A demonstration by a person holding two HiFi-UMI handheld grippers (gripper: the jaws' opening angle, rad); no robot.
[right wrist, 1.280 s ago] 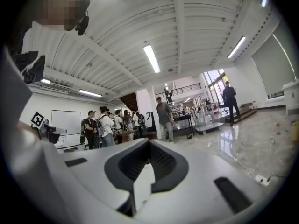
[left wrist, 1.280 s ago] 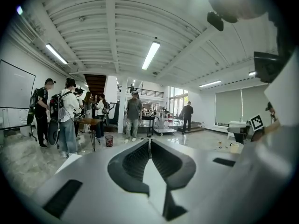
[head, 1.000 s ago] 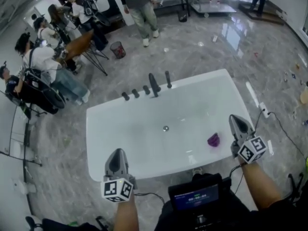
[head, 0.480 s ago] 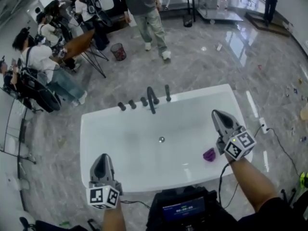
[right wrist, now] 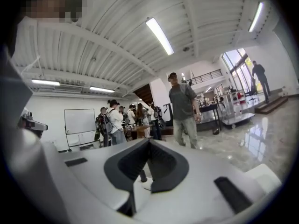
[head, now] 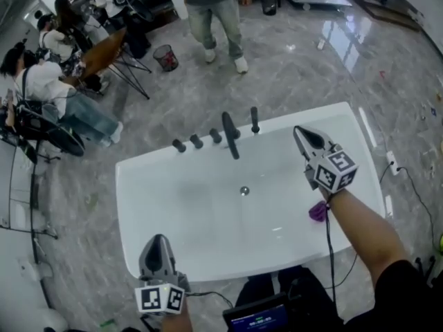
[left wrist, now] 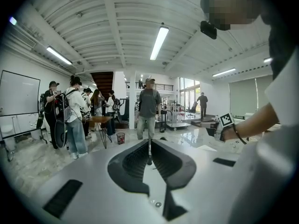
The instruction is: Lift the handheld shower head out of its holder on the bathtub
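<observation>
The white bathtub (head: 138,185) fills the middle of the head view. On its far rim stand three dark knobs (head: 196,141), a long dark spout (head: 230,135) and, rightmost, the upright dark handheld shower head (head: 255,120) in its holder. My right gripper (head: 299,131) is over the tub's right part, shut and empty, its tip a little right of and nearer than the shower head. My left gripper (head: 158,241) sits at the tub's near rim, shut and empty. In the right gripper view a dark post (right wrist: 142,175) shows below the closed jaws.
A purple cloth (head: 318,211) lies in the tub by my right forearm, and the drain (head: 243,191) is at the middle. A person (head: 216,12) stands beyond the tub. Several people sit far left. A waste bin (head: 166,57) and a floor cable (head: 408,178) are nearby.
My right gripper has travelled forward over the tub towards the fixtures on the far rim. My left gripper has dropped back to the near rim. The standing person has stepped closer.
</observation>
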